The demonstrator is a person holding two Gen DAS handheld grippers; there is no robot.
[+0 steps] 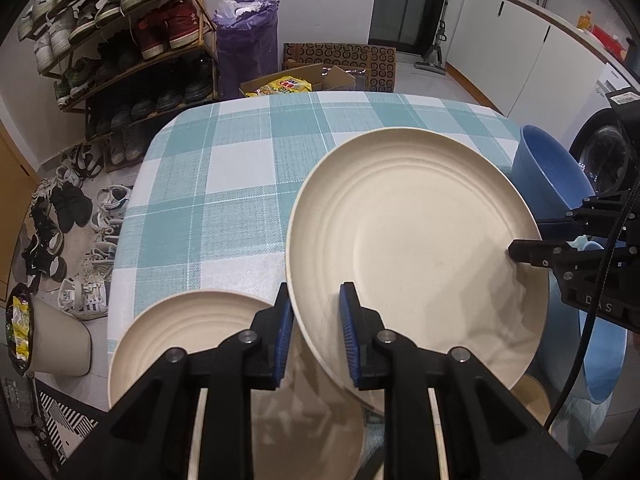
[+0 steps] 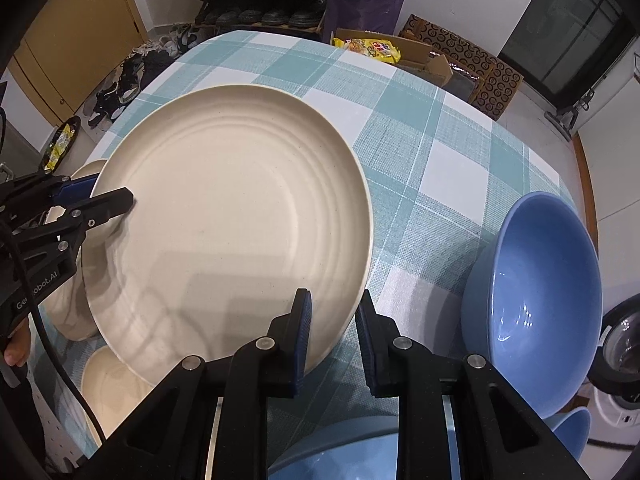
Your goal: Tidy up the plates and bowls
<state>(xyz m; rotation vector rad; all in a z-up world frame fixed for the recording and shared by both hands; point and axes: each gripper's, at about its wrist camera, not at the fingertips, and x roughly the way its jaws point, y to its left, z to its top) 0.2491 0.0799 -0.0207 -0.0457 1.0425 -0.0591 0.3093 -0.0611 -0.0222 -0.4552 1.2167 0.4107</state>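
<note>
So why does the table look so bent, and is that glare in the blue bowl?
Left wrist view: fisheye lens bows the checked table, corners go black. Right wrist view: same bend, small glare spots inside the blue bowl, soft shadows on the cream plate.

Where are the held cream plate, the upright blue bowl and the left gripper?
held cream plate (image 2: 228, 216), right wrist view, centre.
upright blue bowl (image 2: 540, 300), right wrist view, inner wall.
left gripper (image 1: 316, 332), left wrist view, between fingertips.

Three cream plates: one raised (image 2: 232, 216), one beside it (image 1: 192, 332), another lower (image 2: 112, 392). Three blue bowls: one tilted (image 2: 536, 300), one nearest (image 2: 360, 448), one at the edge (image 2: 572, 428). Two grippers: left (image 1: 314, 332), right (image 2: 334, 340).
</note>
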